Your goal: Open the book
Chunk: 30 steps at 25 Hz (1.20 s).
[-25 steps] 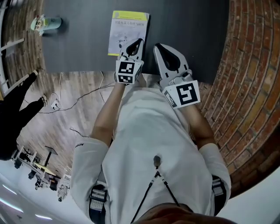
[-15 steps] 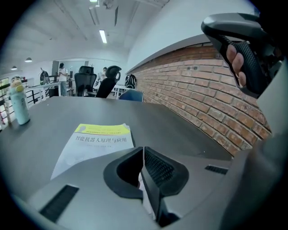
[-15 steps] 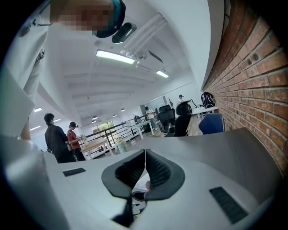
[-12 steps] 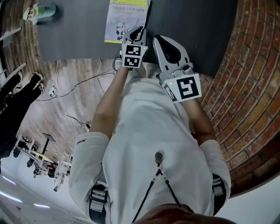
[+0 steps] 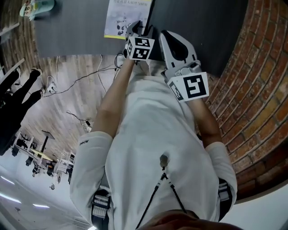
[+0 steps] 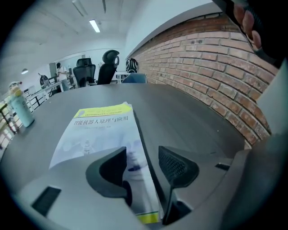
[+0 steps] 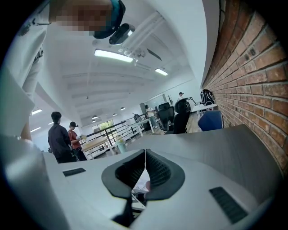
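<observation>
The closed book (image 6: 96,130), pale cover with a yellow band at its far end, lies flat on the dark grey table (image 6: 189,117). My left gripper (image 6: 143,155) is low over the book's near right corner, and its jaws have just been opening. They stand open, the left one over the cover, the right one beyond the book's right edge, which shows in the gap. The head view has the book (image 5: 123,18) at the top with the left gripper (image 5: 135,28) on its corner. My right gripper (image 7: 145,155) is shut on nothing and hovers beside it over the table's near edge (image 5: 167,38).
A pale green bottle (image 6: 20,108) stands at the table's far left corner (image 5: 36,5). A brick wall (image 6: 216,67) runs along the table's right side. Office chairs and people stand far behind. Cables lie on the wooden floor (image 5: 85,76) left of me.
My left gripper has sunk and tipped downward onto the book's near right corner. The right gripper has lowered slightly beside it. The book lies where it was.
</observation>
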Tool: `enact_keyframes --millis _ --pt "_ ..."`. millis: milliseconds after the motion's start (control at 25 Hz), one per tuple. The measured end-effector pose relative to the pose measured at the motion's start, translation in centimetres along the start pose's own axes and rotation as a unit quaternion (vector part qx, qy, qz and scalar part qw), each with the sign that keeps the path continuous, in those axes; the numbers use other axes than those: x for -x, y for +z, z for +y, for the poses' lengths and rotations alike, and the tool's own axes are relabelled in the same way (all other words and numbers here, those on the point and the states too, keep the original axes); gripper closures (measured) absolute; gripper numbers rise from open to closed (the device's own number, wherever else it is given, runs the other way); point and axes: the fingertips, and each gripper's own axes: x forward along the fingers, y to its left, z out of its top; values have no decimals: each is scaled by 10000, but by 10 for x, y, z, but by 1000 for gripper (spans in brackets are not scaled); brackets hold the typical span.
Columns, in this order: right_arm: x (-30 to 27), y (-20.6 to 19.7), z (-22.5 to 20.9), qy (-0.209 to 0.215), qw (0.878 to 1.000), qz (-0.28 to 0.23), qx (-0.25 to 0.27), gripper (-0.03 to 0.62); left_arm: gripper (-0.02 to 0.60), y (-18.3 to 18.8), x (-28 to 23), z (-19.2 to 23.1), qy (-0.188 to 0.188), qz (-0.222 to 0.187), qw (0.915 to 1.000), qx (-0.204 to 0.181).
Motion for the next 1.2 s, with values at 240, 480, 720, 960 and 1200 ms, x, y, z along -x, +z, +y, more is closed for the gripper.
enact_keyframes --millis 240,480,720,960,1200 --pt "3 2 -4 27 10000 -42 -4 559 363 -2 -5 5 596 112 9972 -429" --pt "4 1 -8 50 10000 -36 10 559 364 -6 -8 12 1185 191 9889 -874" --pt "8 -1 -10 59 10000 -31 -14 559 396 -7 -8 14 1357 183 9881 -696" --pt "8 5 -12 84 10000 -36 -20 559 420 0 -3 14 1332 182 9901 -394" --pt "4 1 -9 117 9999 -61 -44 559 423 -4 -1 17 1329 245 9904 -285"
